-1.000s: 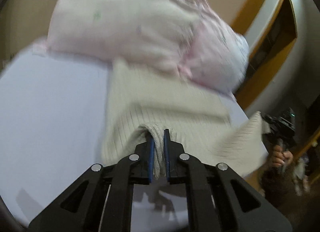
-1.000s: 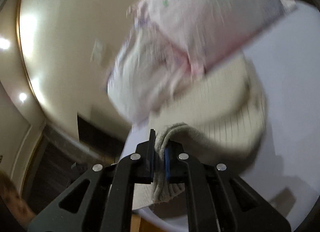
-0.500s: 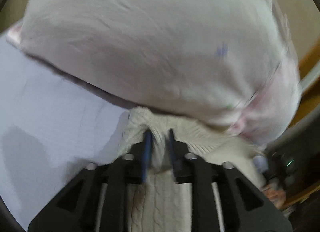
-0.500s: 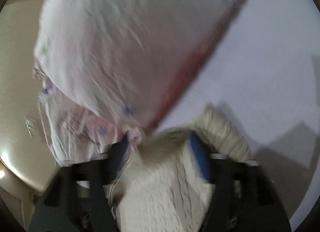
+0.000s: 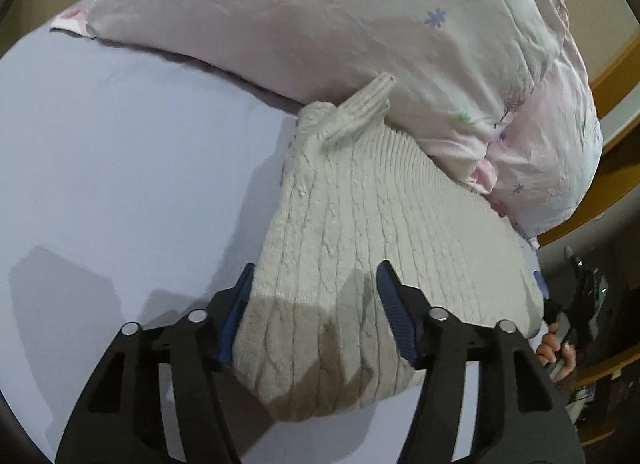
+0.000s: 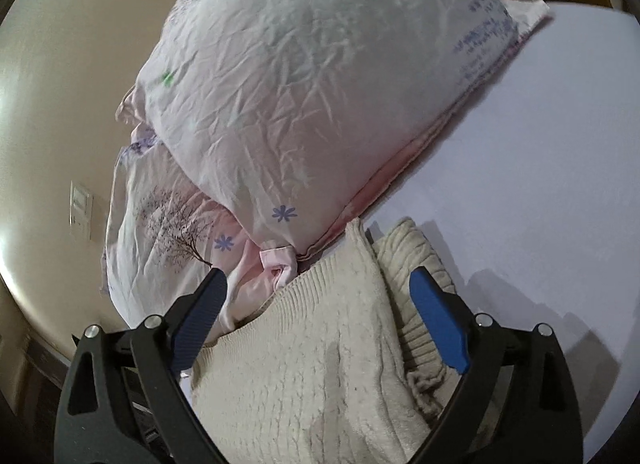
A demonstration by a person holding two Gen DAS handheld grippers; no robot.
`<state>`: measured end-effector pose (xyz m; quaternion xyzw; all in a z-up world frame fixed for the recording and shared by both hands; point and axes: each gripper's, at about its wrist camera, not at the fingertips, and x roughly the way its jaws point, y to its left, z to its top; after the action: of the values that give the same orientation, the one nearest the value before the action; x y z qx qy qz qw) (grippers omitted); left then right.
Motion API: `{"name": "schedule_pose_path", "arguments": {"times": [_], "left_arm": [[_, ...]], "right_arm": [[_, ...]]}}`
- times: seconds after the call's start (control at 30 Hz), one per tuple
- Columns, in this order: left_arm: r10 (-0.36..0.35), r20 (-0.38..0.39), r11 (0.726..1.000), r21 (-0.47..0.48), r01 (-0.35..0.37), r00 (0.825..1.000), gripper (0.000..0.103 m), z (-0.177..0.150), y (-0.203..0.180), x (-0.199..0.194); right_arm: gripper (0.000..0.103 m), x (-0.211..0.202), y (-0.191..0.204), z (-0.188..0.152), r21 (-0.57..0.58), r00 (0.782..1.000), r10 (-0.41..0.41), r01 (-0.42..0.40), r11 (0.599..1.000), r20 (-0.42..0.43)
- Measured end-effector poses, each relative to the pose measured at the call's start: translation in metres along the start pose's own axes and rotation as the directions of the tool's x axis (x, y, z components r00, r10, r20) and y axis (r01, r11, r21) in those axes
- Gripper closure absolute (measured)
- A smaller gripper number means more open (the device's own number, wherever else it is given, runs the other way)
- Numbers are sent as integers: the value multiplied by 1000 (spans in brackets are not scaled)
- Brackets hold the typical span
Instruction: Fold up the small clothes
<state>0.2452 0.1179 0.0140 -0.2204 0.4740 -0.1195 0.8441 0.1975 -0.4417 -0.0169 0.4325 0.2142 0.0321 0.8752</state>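
Observation:
A cream cable-knit sweater (image 5: 372, 232) lies folded on the pale lilac bed sheet (image 5: 120, 168), its far edge against a pink pillow. One ribbed cuff (image 5: 360, 104) sticks up against the pillow. My left gripper (image 5: 316, 304) is open, its blue-padded fingers spread above the sweater's near edge, holding nothing. In the right wrist view the same sweater (image 6: 304, 364) lies under my right gripper (image 6: 320, 320), which is open wide and empty. The right gripper and the hand holding it also show at the far right of the left wrist view (image 5: 580, 304).
A large pink pillow (image 5: 340, 24) with small flower prints lies along the head of the bed, touching the sweater; it also shows in the right wrist view (image 6: 300, 84). A beige wall with a switch plate (image 6: 80, 212) is behind. A wooden bed frame (image 5: 616, 64) runs at the right.
Both grippers were shut on the sweater's edges, carried them toward the pillow, then opened and let go. The sweater now lies folded.

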Motion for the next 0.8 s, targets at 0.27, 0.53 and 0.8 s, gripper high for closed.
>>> {"name": "schedule_pose_path", "arguments": {"times": [0.27, 0.53, 0.8], "left_arm": [[-83, 8, 984, -157, 83, 997, 88, 5, -8, 22], [-337, 116, 940, 0, 340, 934, 90, 33, -114, -22], [-459, -234, 830, 230, 508, 857, 88, -11, -328, 96]], "right_arm": [[10, 11, 15, 0, -13, 999, 28, -28, 1000, -22], [10, -15, 11, 22, -6, 995, 91, -91, 996, 38], [11, -41, 2, 48, -68, 995, 2, 5, 998, 98]]}}
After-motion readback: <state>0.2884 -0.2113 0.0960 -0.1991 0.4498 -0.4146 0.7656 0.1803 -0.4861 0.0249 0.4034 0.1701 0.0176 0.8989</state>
